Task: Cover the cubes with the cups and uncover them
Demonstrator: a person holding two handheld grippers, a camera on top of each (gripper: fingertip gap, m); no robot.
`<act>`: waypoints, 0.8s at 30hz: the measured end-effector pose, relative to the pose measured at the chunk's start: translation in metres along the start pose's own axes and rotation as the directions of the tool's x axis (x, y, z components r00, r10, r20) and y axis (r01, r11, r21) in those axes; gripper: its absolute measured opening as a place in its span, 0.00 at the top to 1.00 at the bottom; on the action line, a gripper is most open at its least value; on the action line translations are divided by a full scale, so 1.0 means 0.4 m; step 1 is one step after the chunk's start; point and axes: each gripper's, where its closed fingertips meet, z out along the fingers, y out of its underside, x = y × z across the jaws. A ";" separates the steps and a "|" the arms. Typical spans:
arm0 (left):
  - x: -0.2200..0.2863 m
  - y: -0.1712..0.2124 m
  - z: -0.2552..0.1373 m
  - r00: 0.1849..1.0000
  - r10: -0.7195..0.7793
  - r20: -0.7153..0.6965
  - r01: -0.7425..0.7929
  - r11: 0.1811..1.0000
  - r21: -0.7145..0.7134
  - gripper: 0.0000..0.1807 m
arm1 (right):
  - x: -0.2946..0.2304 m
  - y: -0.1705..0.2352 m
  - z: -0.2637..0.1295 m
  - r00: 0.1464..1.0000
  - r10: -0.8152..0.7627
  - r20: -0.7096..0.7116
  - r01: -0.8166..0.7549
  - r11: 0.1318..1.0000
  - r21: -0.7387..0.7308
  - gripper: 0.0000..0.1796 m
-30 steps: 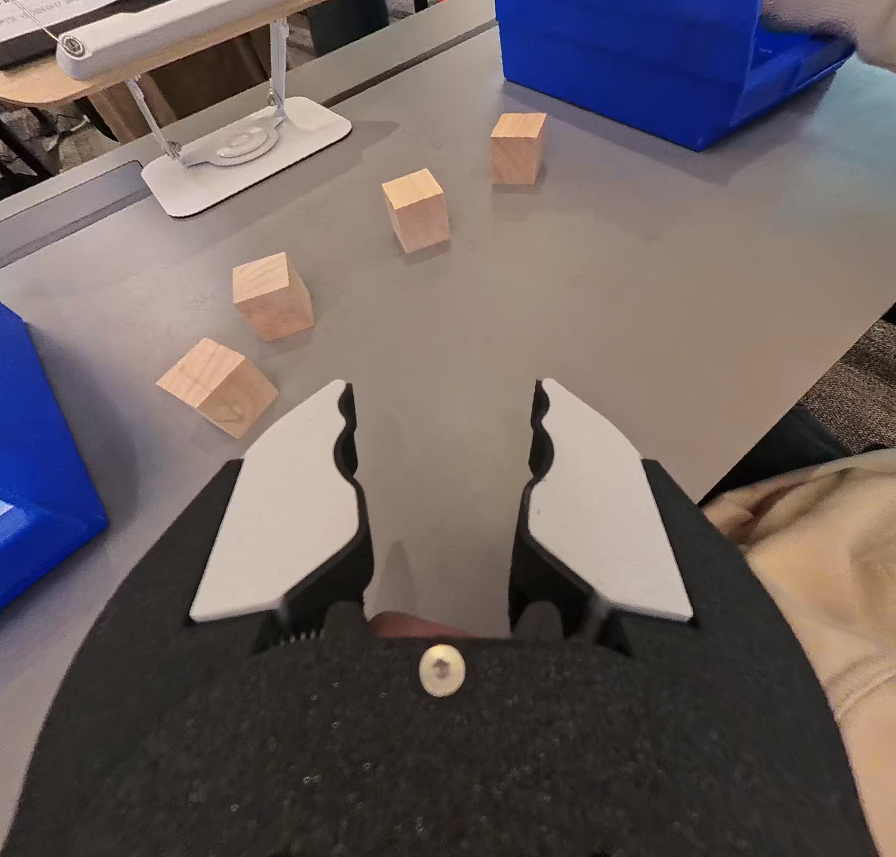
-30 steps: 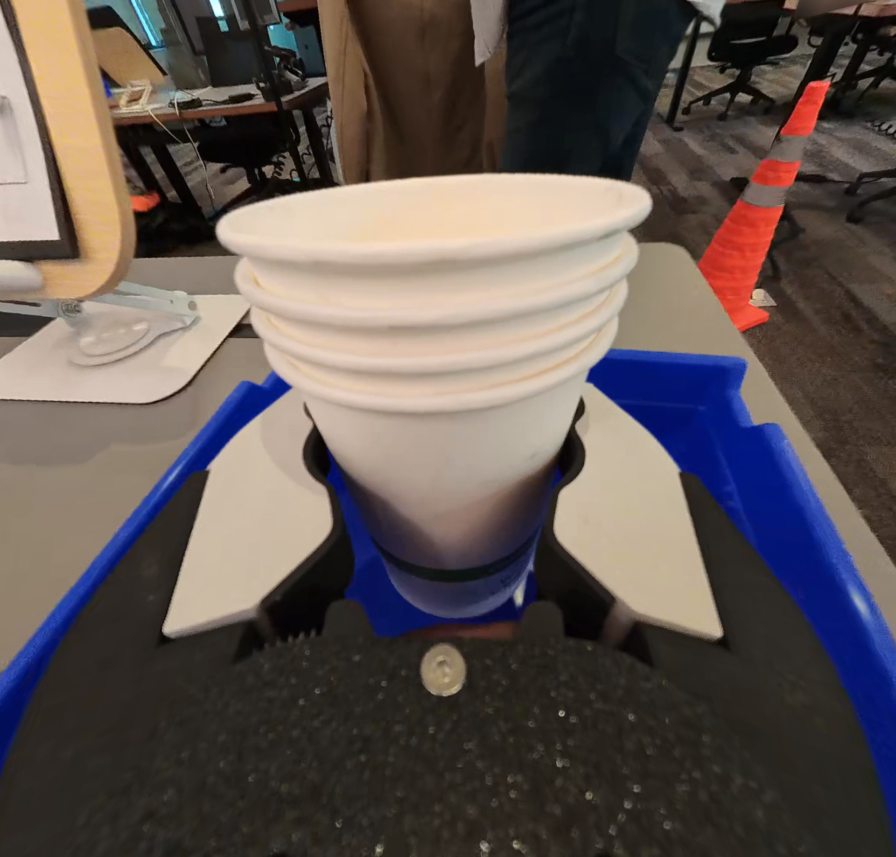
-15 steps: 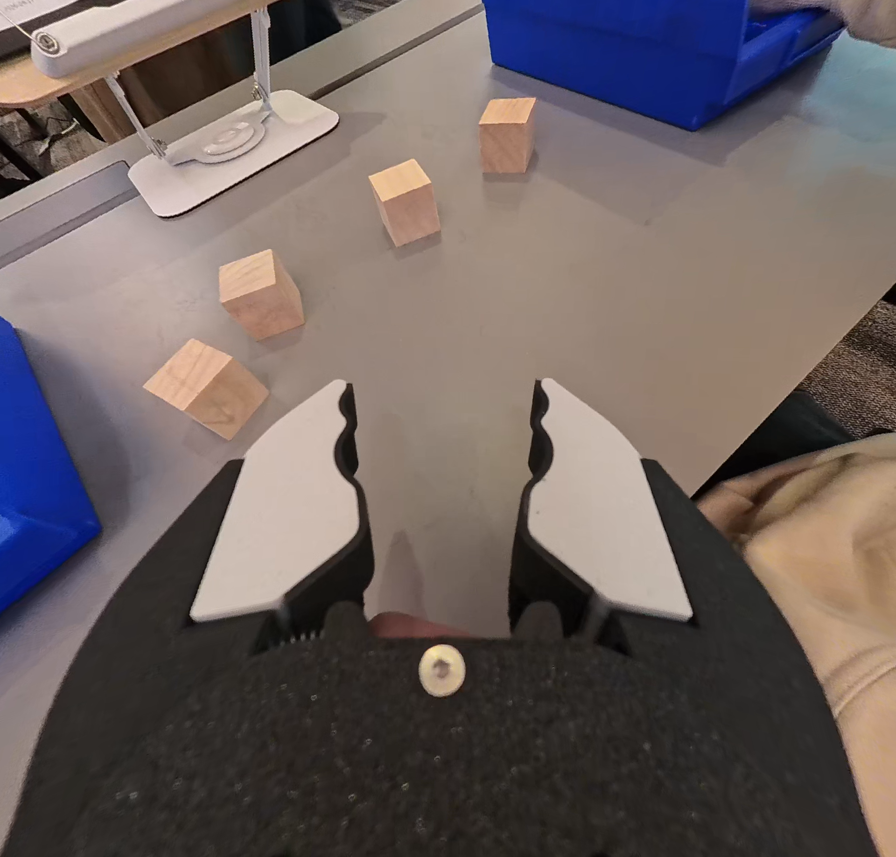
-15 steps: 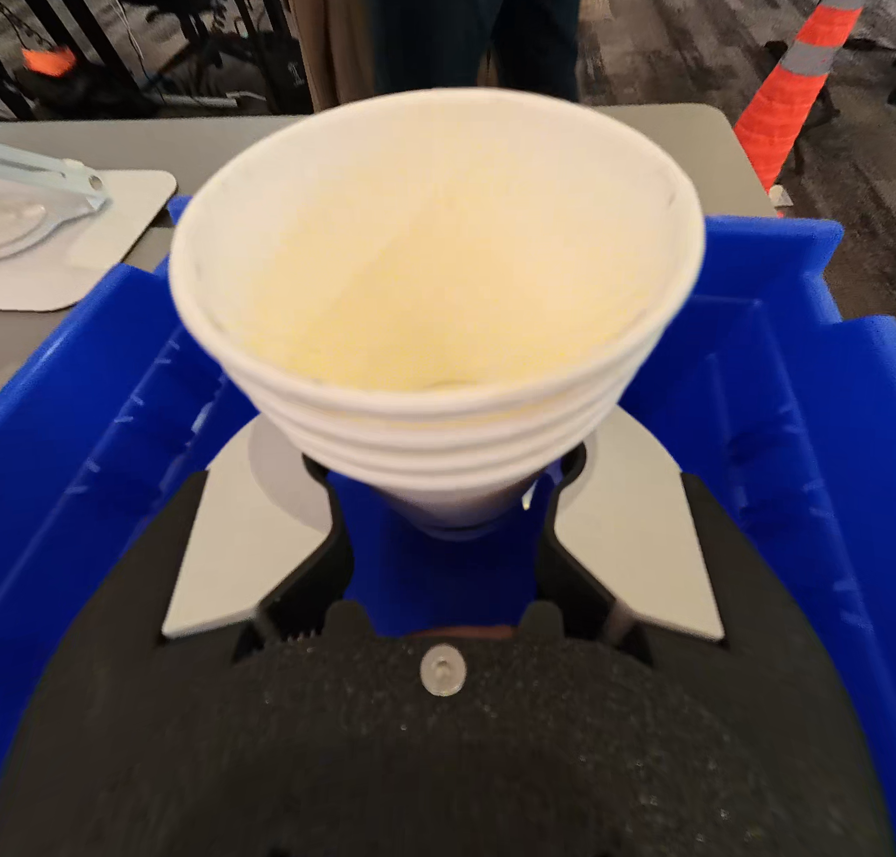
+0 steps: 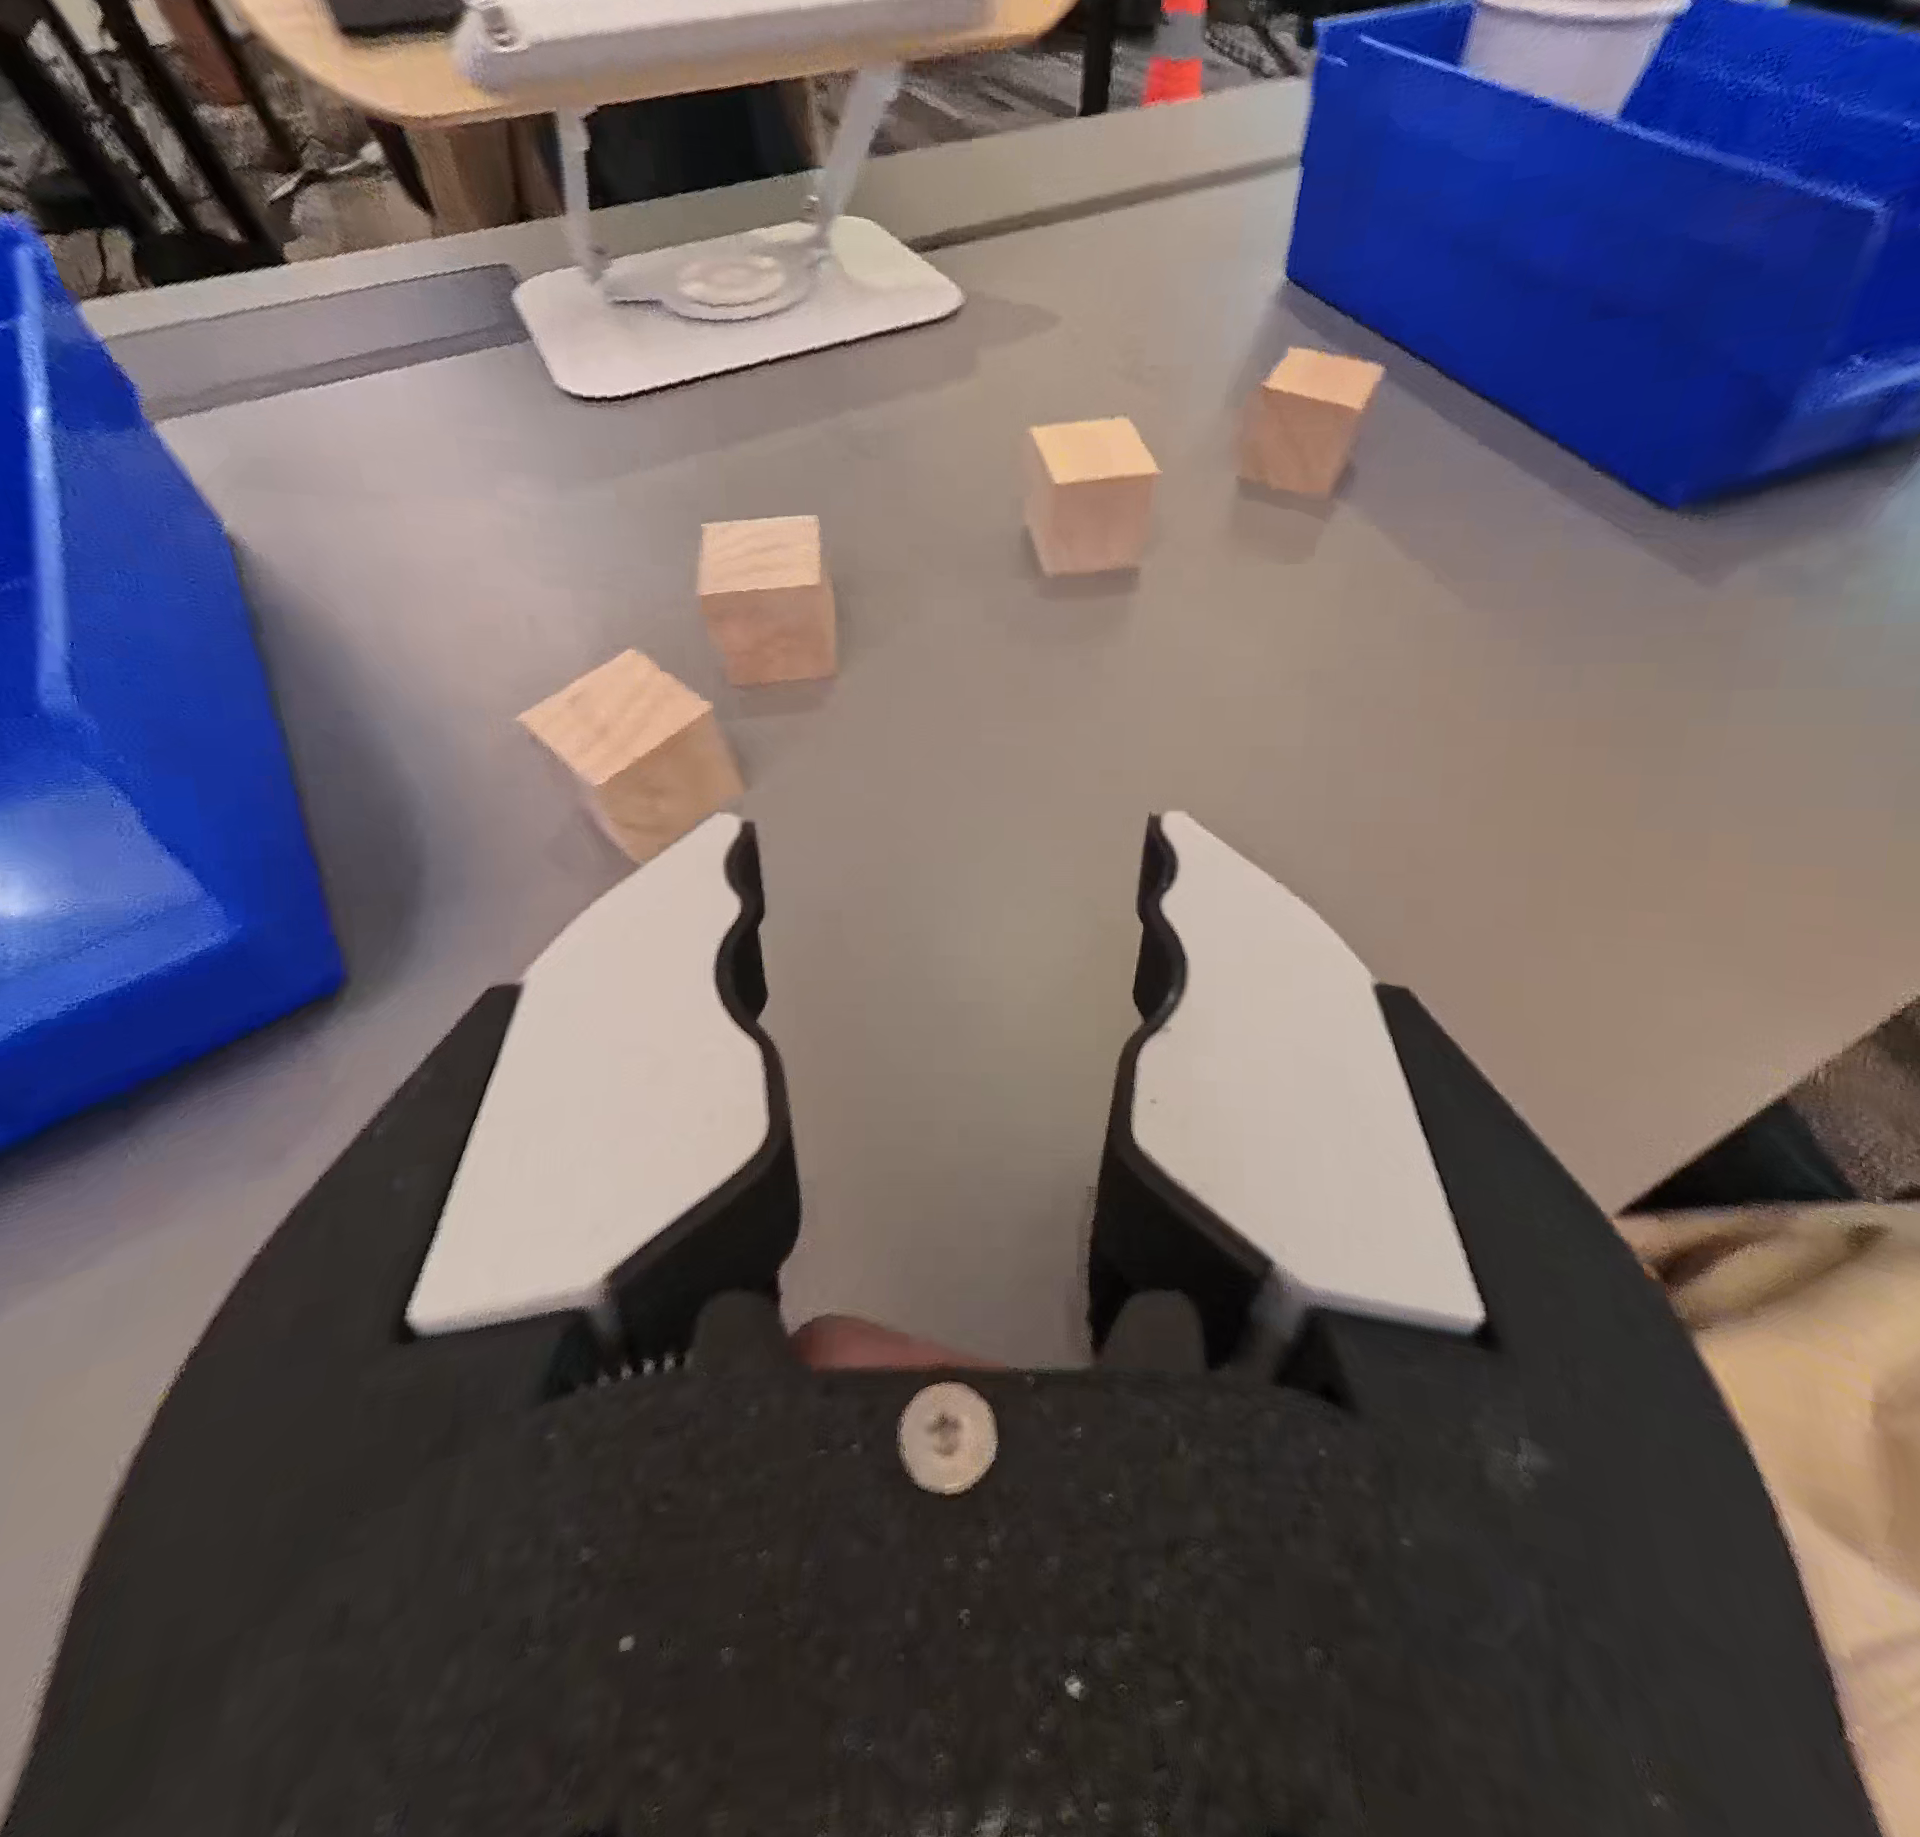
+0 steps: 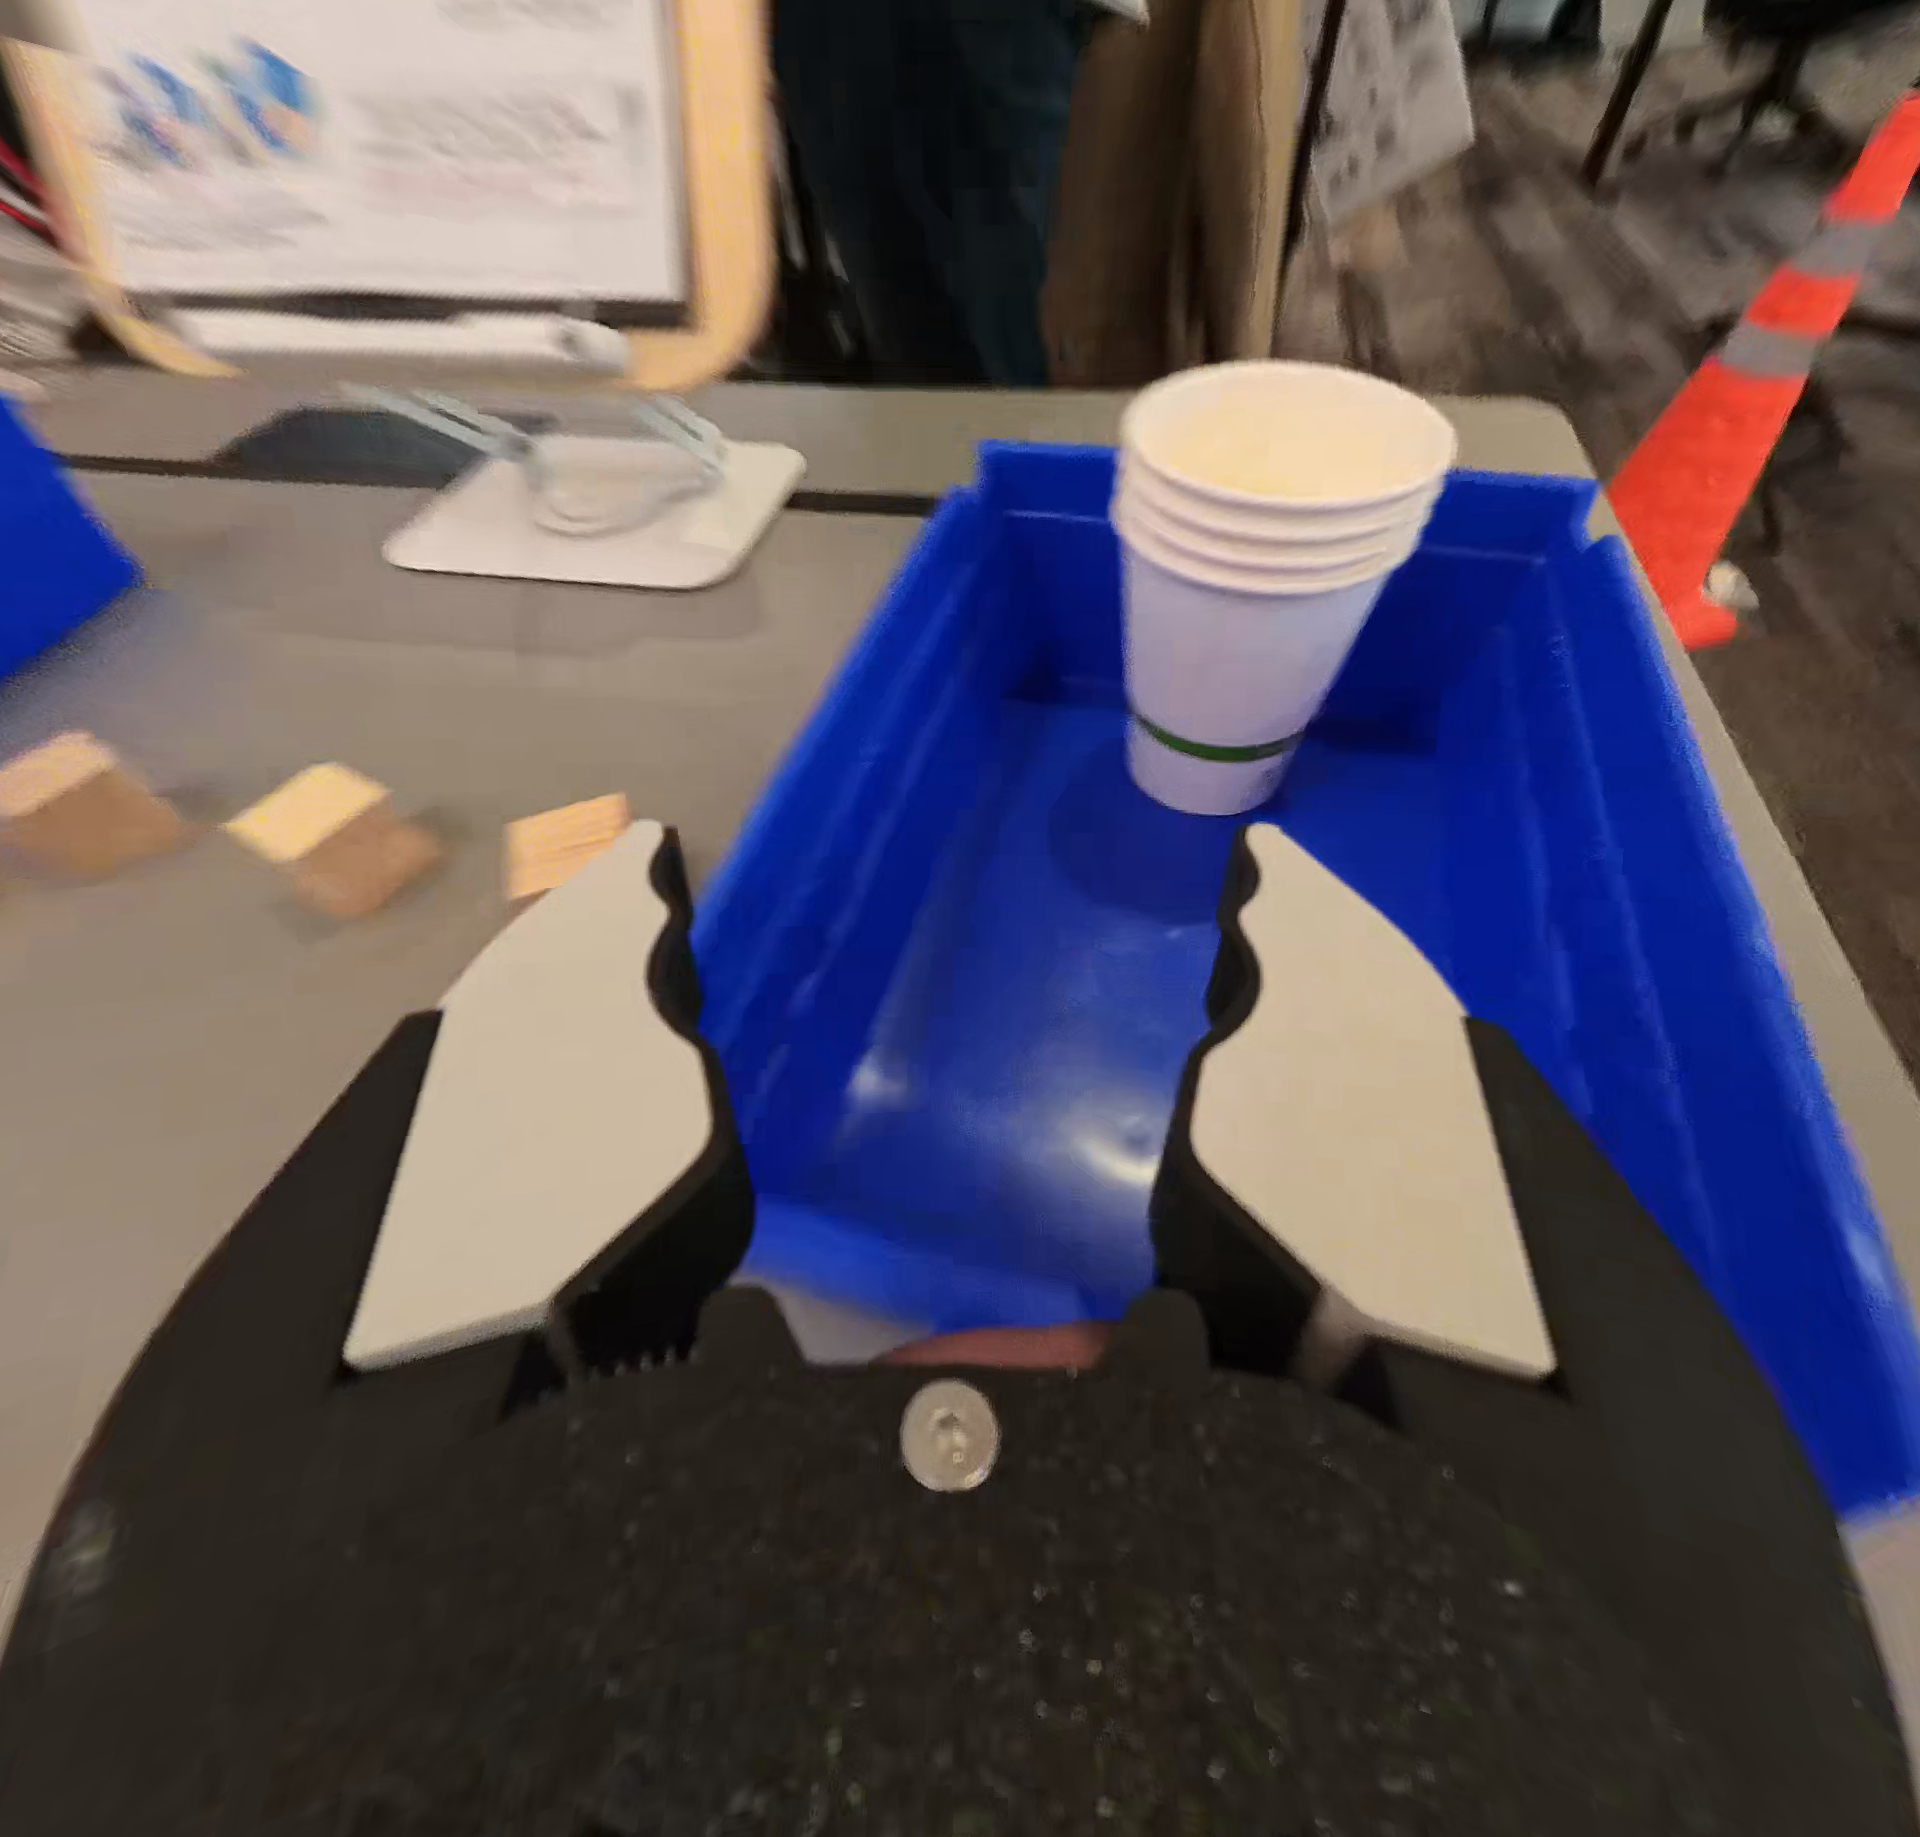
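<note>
Several bare wooden cubes lie in a curved row on the grey table [image 5: 1351, 800]: the nearest [image 5: 629, 748], then one [image 5: 767, 598], one [image 5: 1091, 507] and the farthest [image 5: 1309, 418]. My left gripper [image 5: 945, 831] is open and empty just right of the nearest cube. A stack of white paper cups [image 6: 1262, 582] stands upright in the blue bin [image 6: 1683, 904]; it also shows in the left wrist view [image 5: 1574, 5]. My right gripper [image 6: 951, 842] is open and empty above the bin's near end, well short of the cups. Cubes [image 6: 332, 837] show to its left.
A second blue bin [image 5: 135, 831] stands at the table's left. A document stand with a white base [image 5: 738, 307] is at the back. An orange cone [image 6: 1766, 374] stands on the floor beyond the table's right edge. A person stands behind the table.
My right gripper has let go of the cup stack and pulled back from it; the stack now stands in the bin. My left gripper's view has swung, bringing the cubes nearer the centre.
</note>
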 end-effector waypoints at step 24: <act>0.014 0.023 -0.002 0.997 0.079 -0.001 -0.079 0.996 -0.042 0.62 | -0.369 0.180 0.318 0.916 -0.233 0.328 0.402 0.556 -0.728 0.56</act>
